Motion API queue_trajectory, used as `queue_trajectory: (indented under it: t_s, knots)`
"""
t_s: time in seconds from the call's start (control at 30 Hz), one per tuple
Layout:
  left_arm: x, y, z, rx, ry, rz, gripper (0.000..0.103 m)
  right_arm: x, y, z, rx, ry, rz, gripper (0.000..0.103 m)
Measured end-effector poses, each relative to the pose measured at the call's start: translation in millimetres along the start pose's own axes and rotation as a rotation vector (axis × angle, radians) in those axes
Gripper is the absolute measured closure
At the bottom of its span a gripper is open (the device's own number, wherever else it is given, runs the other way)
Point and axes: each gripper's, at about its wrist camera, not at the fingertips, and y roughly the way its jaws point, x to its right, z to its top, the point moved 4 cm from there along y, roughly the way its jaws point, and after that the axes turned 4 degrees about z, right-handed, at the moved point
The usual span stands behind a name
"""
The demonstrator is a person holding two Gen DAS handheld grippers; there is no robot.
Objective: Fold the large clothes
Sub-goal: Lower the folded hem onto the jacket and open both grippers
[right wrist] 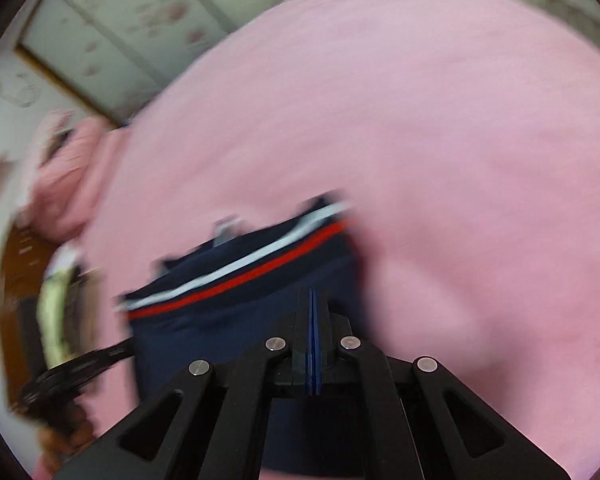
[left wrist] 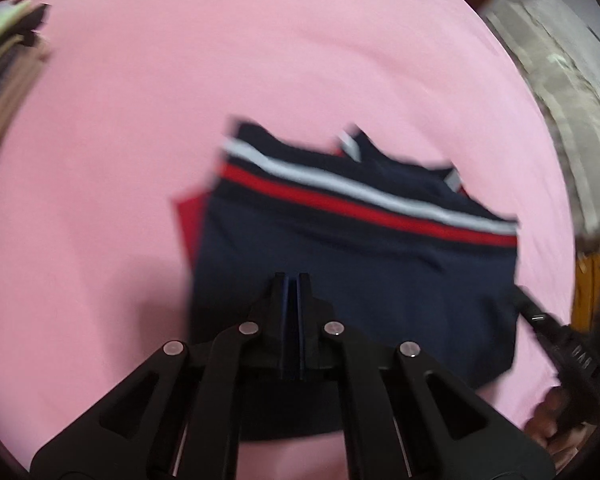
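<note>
Though blurred, lettering on right gripper

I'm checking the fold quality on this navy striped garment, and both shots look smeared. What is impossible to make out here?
- Left wrist view: whether the left gripper pinches the navy garment; the near edge is hidden behind its shut fingers.
- Right wrist view: the same for the right gripper; motion blur smears the cloth.
- Left wrist view: the stacked clothes are cut off at the edge and blurred.

pink sheet open beyond, clothes pile (far left)
</note>
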Motion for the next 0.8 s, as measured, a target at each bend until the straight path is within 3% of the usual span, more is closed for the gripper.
queue_trajectory:
  t_s: [0.1, 0.2, 0.3, 0.37, 0.43, 0.5, 0.6, 0.7, 0.8]
  knots:
    - [12, 14, -14, -0.033, 0.054, 0.039, 0.102, -25, 39, -25, -0.147, -0.014, 0.112, 0.103]
    - [9, 21, -18, -0.032, 0.071, 0.077, 0.101, -24, 77, -46, -0.253, 0.002, 0.02, 0.103]
    - [-7, 21, -19, -0.035, 0.049, 0.072, 0.101, -9, 73, -43, -0.24, 0.059, 0.065, 0.103]
    - [-23, 21, -19, -0.04, 0.037, 0.111, 0.102, 10, 59, -36, -0.209, 0.072, 0.021, 0.103]
    - [-37, 20, -21, -0.057, -0.021, 0.038, 0.102, 29, 44, -30, -0.183, 0.149, 0.136, 0.103]
    - [-43, 19, -22, -0.066, -0.036, 0.035, 0.102, 49, 28, -27, -0.147, 0.191, 0.153, 0.103]
    - [-42, 18, -24, -0.058, -0.007, 0.074, 0.102, 68, -6, -17, -0.054, 0.12, -0.064, 0.103]
    - [-46, 11, -28, -0.056, -0.064, 0.097, 0.102, 75, -33, -11, 0.008, 0.088, -0.219, 0.103]
    - [-35, -1, -40, -0.062, 0.01, 0.103, 0.102, 58, -44, -17, -0.002, 0.013, -0.217, 0.102]
